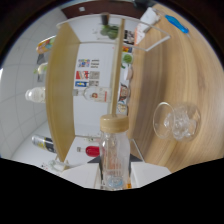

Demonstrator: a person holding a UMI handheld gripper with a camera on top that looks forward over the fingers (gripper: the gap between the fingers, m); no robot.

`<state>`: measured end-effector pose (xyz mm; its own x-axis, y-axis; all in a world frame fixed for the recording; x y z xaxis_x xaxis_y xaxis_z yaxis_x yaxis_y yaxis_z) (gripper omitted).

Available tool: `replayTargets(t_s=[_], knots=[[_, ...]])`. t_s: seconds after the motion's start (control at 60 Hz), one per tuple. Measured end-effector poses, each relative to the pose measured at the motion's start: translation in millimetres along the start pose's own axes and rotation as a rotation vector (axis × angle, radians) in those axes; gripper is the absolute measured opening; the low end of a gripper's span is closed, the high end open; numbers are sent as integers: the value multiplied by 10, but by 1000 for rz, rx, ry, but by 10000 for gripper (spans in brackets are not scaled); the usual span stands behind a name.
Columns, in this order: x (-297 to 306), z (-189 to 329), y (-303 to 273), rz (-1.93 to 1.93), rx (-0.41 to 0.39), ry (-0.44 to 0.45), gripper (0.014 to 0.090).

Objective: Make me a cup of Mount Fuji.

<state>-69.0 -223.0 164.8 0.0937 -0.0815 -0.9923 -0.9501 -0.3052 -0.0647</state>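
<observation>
Gripper view, and right up front stands a small clear bottle (114, 160), a straight glass cylinder with faint orange printing on its side and a round tan cap, wood or cork in look, on top. It sits upright between the two fingers of the hand-held gripper (114, 186), whose pale angular tips show on either side of the bottle's base. Whether those tips press on the glass or leave a gap, I cannot tell; the lower part of the view is dark and hides the contact.

Just beyond the bottle and off to its right lies a stemmed glass (176, 120), clear and rounded, its bowl full of chunky ice cubes that catch the light. It appears tipped on its side relative to the bottle, resting against the tabletop (170, 75), a warm, streaky wood-grain surface.

Behind the bottle rises a shelf unit (67, 90) with light wooden panels and a thin wooden divider, white inside. On its shelves: a clear bottle with a label (92, 93), small colourful cards or packets, something green higher up, and a red-capped item low down. Left of the shelf a white tiled wall shows, with another dark bottle (44, 143) near its foot. Far across the tabletop lies a blue object (177, 23), long and slim.
</observation>
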Motion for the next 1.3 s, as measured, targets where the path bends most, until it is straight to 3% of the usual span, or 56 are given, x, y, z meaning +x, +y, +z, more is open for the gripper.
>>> replayTargets(t_s=[0.25,0.4,0.583,0.767,0.917,1.217,1.3], knots=[[-375,41,0,-919,83,94,400],[95,262,146,-1222,24,213,401],[695,447,234,-1379,-74,319,399],[954,500,296,-1428,-138,357,402],[1096,423,337,-1397,-164,368,419],[1118,212,378,-1448,-144,345,437],[1157,176,376,-1435,-168,363,535]])
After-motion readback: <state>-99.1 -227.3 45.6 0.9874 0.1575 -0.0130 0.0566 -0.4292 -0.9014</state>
